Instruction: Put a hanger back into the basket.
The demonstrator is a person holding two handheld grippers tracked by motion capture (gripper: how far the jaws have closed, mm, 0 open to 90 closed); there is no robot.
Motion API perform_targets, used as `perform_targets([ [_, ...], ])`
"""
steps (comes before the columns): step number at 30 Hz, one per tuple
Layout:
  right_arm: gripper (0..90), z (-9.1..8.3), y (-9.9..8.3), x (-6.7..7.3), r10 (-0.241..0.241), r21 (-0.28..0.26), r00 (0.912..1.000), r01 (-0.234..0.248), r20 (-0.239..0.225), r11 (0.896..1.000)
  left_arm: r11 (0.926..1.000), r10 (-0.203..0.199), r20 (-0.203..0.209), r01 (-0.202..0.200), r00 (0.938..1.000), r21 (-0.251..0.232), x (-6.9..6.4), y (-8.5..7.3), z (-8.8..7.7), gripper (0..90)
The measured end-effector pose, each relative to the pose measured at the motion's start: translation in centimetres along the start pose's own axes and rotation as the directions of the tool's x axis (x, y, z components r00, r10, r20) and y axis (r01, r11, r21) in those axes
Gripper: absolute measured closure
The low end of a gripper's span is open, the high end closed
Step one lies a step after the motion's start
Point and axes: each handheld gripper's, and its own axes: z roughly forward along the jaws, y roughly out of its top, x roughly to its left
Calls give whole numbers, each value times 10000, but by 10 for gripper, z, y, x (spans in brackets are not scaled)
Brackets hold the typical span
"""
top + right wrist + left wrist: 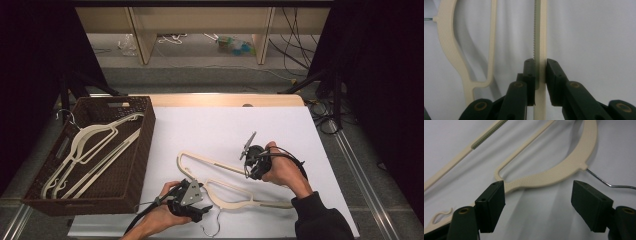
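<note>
In the high view, a cream hanger (pixel 220 187) lies on the white sheet (pixel 225 130) in the lower middle of the frame, its wire hook (pixel 212 227) pointing toward the bottom edge. The right gripper (pixel 248 160), right of centre, is clamped on the hanger's upper bar. The left gripper (pixel 192 197), lower centre, sits at the hanger's lower-left part, just beside its neck. At the left, a dark woven basket (pixel 140 165) holds what look like 2 more cream hangers (pixel 87 150), though they overlap and the count is unsure.

In the left gripper view, the 2 jaws stand wide apart at the bottom corners, with nothing pressed between them. The hanger's curved shoulder (pixel 554 173) crosses the middle just above them, and the left pad's tip overlaps its lower edge. The wire hook (pixel 609 183) runs off to the right.

In the right gripper view, the jaws at bottom centre are pinched on the hanger's ridged bar (pixel 540 37), which runs straight up the frame. The hanger's shoulder (pixel 451 50) curves along the left side.
</note>
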Motion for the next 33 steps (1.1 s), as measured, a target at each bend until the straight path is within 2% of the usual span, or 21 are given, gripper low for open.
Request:
perform_targets([
  [3,787,-2,0,0,142,61,9999,-142,-8,9999,9994,342,-33,-341,9994,89,-2,3,3,284],
  [7,787,-4,0,-1,90,15,10000,-90,-38,10000,9969,746,-199,-741,9970,283,-5,7,7,288],
  [11,787,-6,0,-2,130,-12,9999,-130,-63,9999,9917,1225,-296,-1212,9920,429,-8,13,9,298],
  [12,786,-7,0,-2,117,-26,9999,-117,-96,9999,9870,1516,-332,-1495,9879,587,-8,14,9,298],
  [14,787,-8,0,-2,125,-26,9998,-126,-125,9999,9819,1790,-362,-1763,9832,690,-9,16,10,298],
  [20,787,-12,0,-3,184,-109,9997,-185,-157,9998,9770,2028,-492,-1988,9780,768,-11,20,13,295],
  [23,787,-14,-1,-4,250,-138,9995,-252,-189,9996,9641,2514,-535,-2452,9664,1017,-14,24,14,302],
  [24,787,-13,-1,-5,196,-154,9996,-199,-205,9997,9625,2598,-574,-2536,9640,965,-15,25,15,306],
  [25,787,-14,-2,-6,256,-164,9994,-259,-226,9995,9562,2788,-551,-2718,9588,1085,-16,26,15,310],
  [26,787,-13,-2,-6,286,-148,9993,-290,-237,9995,9539,2874,-588,-2802,9560,1076,-17,27,16,308],
  [27,787,-14,-2,-6,312,-134,9992,-315,-250,9994,9471,3073,-588,-2992,9498,1159,-17,28,16,301],
  [30,787,-15,-2,-7,286,-140,9992,-290,-266,9995,9461,3088,-597,-3001,9493,1220,-18,31,18,307],
  [31,787,-16,-2,-6,357,-140,9991,-360,-228,9993,9417,3196,-542,-3108,9460,1286,-18,32,18,304],
  [32,787,-16,-2,-7,314,-133,9992,-317,-244,9994,9402,3269,-668,-3172,9427,1243,-18,32,19,301],
  [33,787,-17,-2,-7,289,-183,9991,-295,-320,9994,9410,3252,-705,-3154,9430,1229,-18,33,19,295],
])
